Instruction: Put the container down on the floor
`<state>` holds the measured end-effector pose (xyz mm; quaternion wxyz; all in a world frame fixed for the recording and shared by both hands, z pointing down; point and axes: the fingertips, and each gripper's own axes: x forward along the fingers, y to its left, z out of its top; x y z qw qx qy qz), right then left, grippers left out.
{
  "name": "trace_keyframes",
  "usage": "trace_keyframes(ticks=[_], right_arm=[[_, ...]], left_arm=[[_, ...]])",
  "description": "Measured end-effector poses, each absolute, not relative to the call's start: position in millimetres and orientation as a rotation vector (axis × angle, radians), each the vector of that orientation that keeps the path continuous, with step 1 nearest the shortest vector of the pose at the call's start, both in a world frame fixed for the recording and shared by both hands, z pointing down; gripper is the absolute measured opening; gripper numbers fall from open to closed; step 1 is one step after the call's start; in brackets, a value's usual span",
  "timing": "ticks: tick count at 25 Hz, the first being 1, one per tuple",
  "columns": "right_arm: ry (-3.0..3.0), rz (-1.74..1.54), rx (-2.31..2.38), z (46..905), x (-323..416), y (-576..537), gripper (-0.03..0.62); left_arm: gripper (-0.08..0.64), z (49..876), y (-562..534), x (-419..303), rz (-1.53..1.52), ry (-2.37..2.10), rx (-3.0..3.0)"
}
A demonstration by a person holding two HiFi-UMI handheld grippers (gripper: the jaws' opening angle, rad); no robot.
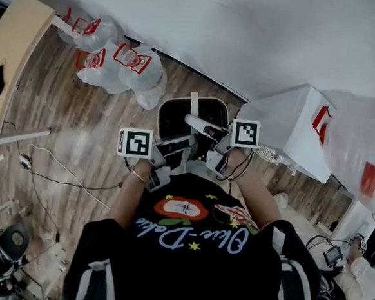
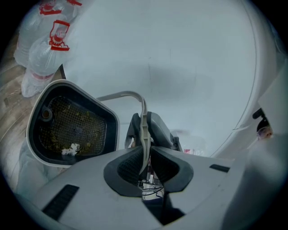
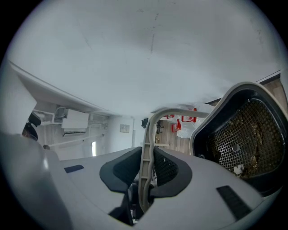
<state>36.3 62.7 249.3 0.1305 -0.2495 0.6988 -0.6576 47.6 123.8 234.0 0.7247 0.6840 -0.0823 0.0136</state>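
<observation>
Carrying stage, by the look of things: container [image 1: 174,116] held up in front of the body, open top showing, well above the wooden floor [image 1: 79,125] and not yet resting on anything. Left gripper [image 2: 145,164] clamped on the thin grey handle [image 2: 143,114] arching off the rim. Right gripper [image 3: 146,173] clamped on that same handle from the other side, pads pressed against its flat ribbed strip. Mesh insert [image 2: 74,128] inside the bin, flecked with scraps and one small white bit. Tied white bags [image 1: 126,67] on the floor by the wall just beyond, pale desk [image 1: 14,55] off to the left, white box [image 1: 292,132] to the right, loose cables [image 1: 56,174] trailing over the boards on the left. Next, most likely: choose a bare patch of boards short of the bags and away from the cables, lower with both sides level to avoid twisting the handle, set the base flat, and only then ease the pads off.
</observation>
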Motion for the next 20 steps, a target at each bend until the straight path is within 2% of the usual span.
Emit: trace_keyframes(ticks=[20], right_arm=[[2.004, -2.046, -0.909, 320, -4, -21, 0.071]], left_arm=[[0.049, 304, 34, 0, 0.105, -0.119, 1.520]])
